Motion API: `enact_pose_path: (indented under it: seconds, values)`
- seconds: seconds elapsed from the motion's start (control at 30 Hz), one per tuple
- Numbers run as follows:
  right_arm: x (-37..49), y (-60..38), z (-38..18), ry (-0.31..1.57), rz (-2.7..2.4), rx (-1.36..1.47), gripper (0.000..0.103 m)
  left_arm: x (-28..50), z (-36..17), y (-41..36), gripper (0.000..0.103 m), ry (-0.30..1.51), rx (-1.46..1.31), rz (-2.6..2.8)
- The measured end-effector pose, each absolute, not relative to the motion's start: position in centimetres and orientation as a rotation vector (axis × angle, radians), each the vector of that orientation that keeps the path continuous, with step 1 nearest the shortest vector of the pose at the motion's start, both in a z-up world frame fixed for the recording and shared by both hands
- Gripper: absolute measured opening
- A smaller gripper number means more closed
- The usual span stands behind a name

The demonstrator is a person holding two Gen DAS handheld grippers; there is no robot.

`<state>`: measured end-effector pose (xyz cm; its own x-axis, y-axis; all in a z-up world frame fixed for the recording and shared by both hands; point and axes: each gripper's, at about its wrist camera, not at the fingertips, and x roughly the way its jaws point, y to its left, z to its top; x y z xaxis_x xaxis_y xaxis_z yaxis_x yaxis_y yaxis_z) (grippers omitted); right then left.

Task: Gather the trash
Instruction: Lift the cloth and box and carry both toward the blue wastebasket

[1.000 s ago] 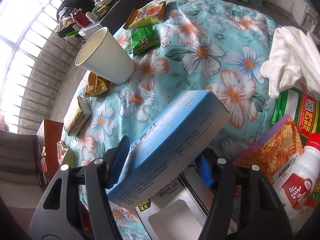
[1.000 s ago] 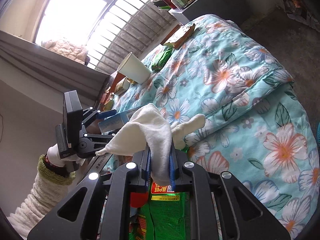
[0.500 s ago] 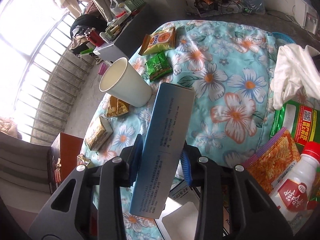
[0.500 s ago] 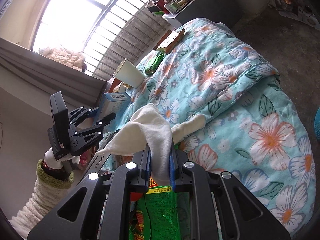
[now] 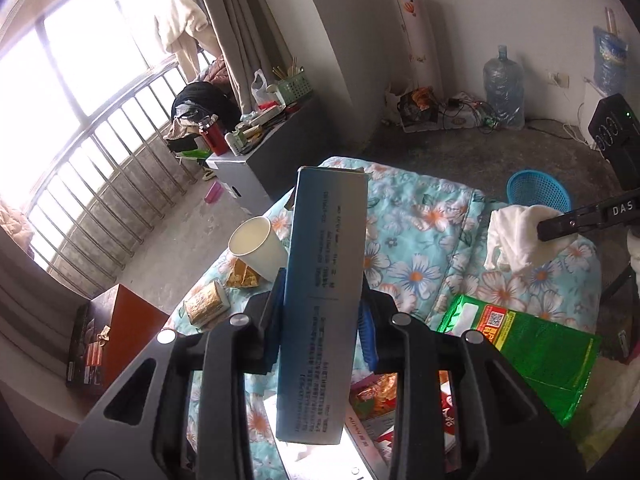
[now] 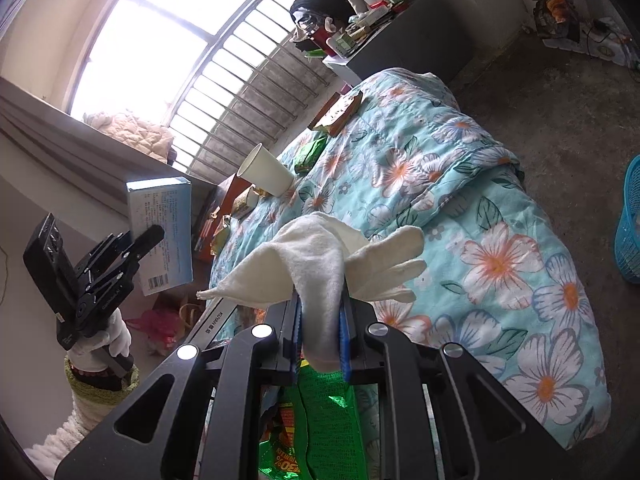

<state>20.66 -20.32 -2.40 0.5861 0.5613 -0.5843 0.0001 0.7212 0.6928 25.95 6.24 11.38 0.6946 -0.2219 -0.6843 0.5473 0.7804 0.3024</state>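
Left wrist view: my left gripper is clamping a tall blue carton between its blue pads, the jaws having just been closing on it, and the carton is standing upright between them, blocking the middle of the floral quilt. Behind the carton, a white paper cup is sitting on the quilt, with a gold wrapper touching its base and a small foil pack just beside that. To the carton's right a green snack bag is lying near my fingers, and further off on the floor a blue basket is standing past the quilt's edge.

Over in the right wrist view, my right gripper is pinching a white cloth, jaws nearly together with the fabric draping out over both sides and hiding part of the quilt. My gloved left hand is showing at the left, carrying the carton clear above the quilt. Beyond the cup, a green packet and a brown-edged snack pack are lying on the quilt.
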Motion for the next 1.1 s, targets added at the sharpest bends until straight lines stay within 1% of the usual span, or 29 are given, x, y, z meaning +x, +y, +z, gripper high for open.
enact_pose_path:
  seconds: [0.1,0.67,1.1]
  values:
    - [19.2,-21.3,-2.3,0.871,0.342,0.728,0.015,24.7,12.3,4.9,0.029,0.680,0.481,-0.512]
    - [12.2,-29.6,-1.5,0.735,0.226,0.819,0.015,20.1,13.2,-4.6,0.029,0.636,0.479,-0.648]
    - [7.7,-36.8,-3.7,0.677,0.117,0.906,0.015,17.9,11.5,-15.4,0.028,0.664,0.506,-0.794]
